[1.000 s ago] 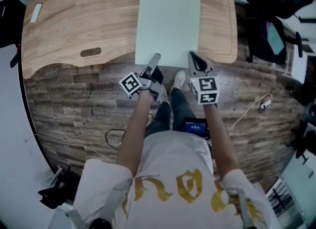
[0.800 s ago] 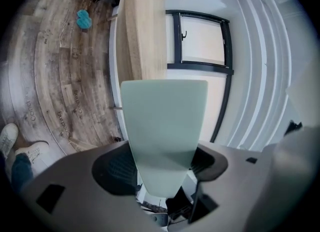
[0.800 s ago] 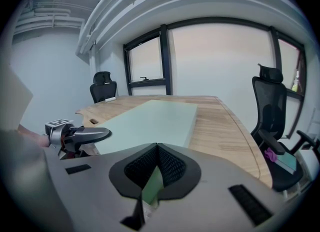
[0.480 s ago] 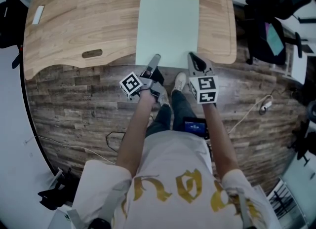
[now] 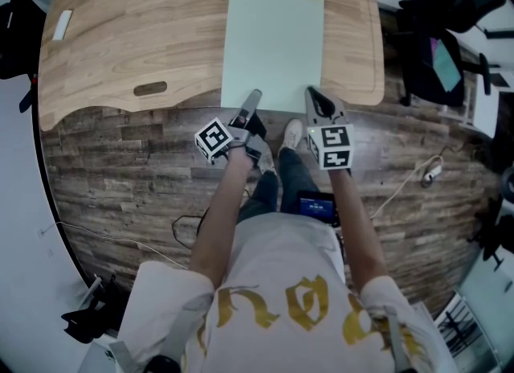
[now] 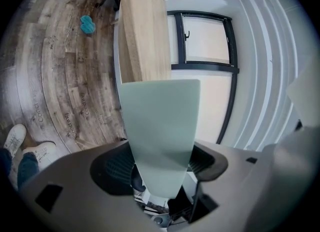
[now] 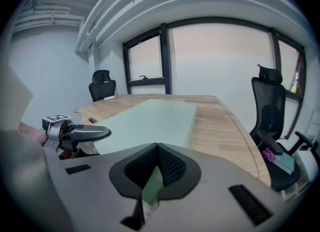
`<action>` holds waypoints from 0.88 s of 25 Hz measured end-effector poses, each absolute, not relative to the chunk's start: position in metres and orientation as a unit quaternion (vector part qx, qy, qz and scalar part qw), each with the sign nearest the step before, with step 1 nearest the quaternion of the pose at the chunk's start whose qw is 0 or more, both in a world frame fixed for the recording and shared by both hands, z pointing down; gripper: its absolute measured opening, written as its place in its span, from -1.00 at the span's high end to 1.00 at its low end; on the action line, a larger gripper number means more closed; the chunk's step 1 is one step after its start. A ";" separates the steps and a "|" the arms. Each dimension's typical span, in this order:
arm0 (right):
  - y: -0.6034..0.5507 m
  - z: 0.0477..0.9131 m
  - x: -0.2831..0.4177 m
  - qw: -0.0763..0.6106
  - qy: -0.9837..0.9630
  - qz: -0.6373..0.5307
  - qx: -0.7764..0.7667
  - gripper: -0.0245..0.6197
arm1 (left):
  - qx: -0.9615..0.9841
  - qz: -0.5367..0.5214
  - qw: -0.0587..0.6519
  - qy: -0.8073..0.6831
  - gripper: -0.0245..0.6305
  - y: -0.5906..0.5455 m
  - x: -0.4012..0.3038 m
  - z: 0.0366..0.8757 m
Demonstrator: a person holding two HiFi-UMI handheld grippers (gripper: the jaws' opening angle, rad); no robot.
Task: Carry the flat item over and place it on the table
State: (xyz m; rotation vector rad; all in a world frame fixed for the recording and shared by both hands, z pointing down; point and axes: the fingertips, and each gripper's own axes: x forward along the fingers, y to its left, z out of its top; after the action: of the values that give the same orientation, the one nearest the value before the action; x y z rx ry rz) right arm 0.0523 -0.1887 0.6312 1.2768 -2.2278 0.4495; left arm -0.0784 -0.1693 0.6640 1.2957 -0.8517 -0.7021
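Here, a pale green sheet [image 5: 273, 42] is seen lying flat on the wooden table [image 5: 136, 34], with its near edge reaching just past the table's rim toward the person. That edge is met by both grippers, side by side. The right gripper [image 5: 315, 94] is clamped on the sheet near its right corner, its jaws drawn together on a sliver of green. The left gripper [image 5: 250, 100] is turned on its side with its jaws held wide apart. The sheet's edge runs between them, and no pad is seen pressing on it. A small white strip [image 5: 60, 23] is seen near the table's left end, well apart from the sheet. A black office chair [image 7: 272, 111] is seen beside the table.
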 end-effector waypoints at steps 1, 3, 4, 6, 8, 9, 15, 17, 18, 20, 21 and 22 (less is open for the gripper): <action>-0.189 0.631 0.053 0.263 -0.825 0.166 0.473 0.93 | 0.574 -0.309 0.659 -0.376 -0.01 -0.169 -0.078 0.664; -0.189 0.632 0.053 0.262 -0.824 0.167 0.473 0.93 | 0.576 -0.308 0.658 -0.374 -0.01 -0.170 -0.077 0.662; -0.189 0.632 0.053 0.263 -0.824 0.168 0.473 0.93 | 0.576 -0.309 0.659 -0.372 -0.01 -0.170 -0.077 0.662; -0.188 0.633 0.053 0.265 -0.823 0.170 0.472 0.93 | 0.576 -0.303 0.660 -0.374 -0.01 -0.169 -0.078 0.663; -0.188 0.633 0.054 0.267 -0.823 0.169 0.473 0.93 | 0.577 -0.293 0.661 -0.379 -0.01 -0.168 -0.078 0.665; -0.188 0.633 0.055 0.268 -0.822 0.168 0.473 0.93 | 0.577 -0.289 0.662 -0.382 -0.01 -0.168 -0.078 0.665; -0.192 0.631 0.054 0.267 -0.822 0.162 0.476 0.93 | 0.572 -0.275 0.665 -0.394 -0.01 -0.168 -0.081 0.669; -0.190 0.632 0.053 0.268 -0.822 0.164 0.474 0.93 | 0.572 -0.274 0.665 -0.394 -0.01 -0.166 -0.081 0.668; -0.190 0.632 0.053 0.269 -0.822 0.164 0.474 0.93 | 0.572 -0.273 0.665 -0.395 -0.01 -0.166 -0.081 0.668; -0.191 0.631 0.053 0.269 -0.822 0.162 0.475 0.93 | 0.574 -0.269 0.662 -0.400 -0.02 -0.165 -0.081 0.668; -0.191 0.631 0.053 0.269 -0.822 0.162 0.475 0.93 | 0.575 -0.266 0.659 -0.404 -0.02 -0.164 -0.081 0.668; -0.190 0.632 0.054 0.270 -0.822 0.162 0.475 0.93 | 0.577 -0.263 0.657 -0.408 -0.02 -0.164 -0.082 0.668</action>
State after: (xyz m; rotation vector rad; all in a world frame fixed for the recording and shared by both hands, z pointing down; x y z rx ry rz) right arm 0.0537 -0.1904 0.6317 1.2815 -2.2144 0.4367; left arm -0.0816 -0.1636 0.6679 1.3078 -0.9233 -0.5954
